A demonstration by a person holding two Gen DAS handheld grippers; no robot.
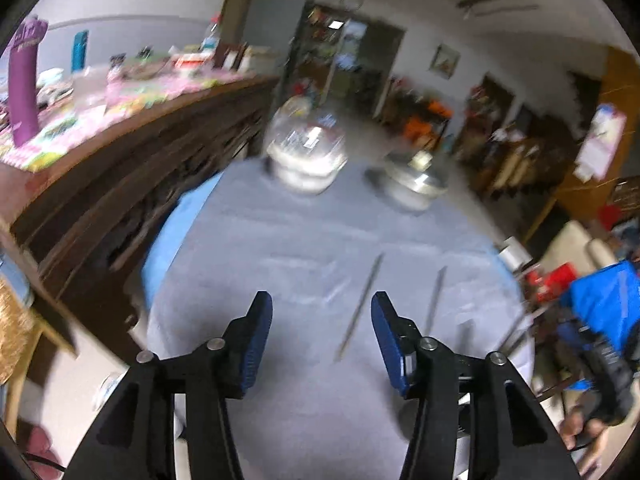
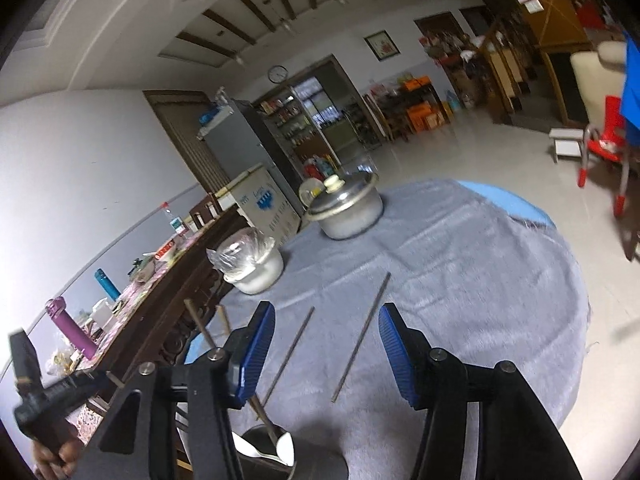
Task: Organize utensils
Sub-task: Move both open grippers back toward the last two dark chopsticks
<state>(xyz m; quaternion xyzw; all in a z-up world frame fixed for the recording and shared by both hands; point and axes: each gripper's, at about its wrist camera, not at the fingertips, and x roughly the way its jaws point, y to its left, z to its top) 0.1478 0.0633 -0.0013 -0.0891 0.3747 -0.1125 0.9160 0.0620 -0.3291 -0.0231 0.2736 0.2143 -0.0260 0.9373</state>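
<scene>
Two thin grey chopsticks lie apart on the grey cloth of a round table [image 2: 480, 280]. In the left wrist view my left gripper [image 1: 321, 300] hangs open above the cloth, with one chopstick [image 1: 358, 308] lying between its blue pads and the other chopstick [image 1: 436, 300] just to the right. In the right wrist view my right gripper [image 2: 326, 308] is open too, with both chopsticks [image 2: 288, 354] [image 2: 361, 336] on the cloth between its fingers. Below it a metal cup [image 2: 256, 436] holds upright chopsticks [image 2: 204, 328] and a white spoon [image 2: 286, 446]. Neither gripper holds anything.
A lidded steel pot [image 2: 348, 204] and a plastic-covered white bowl [image 2: 252, 264] stand at the table's far side. A cluttered dark wooden sideboard [image 2: 160, 320] runs along the left. A red chair [image 2: 604, 144] stands at the right. A hand [image 2: 52, 456] holds the other gripper.
</scene>
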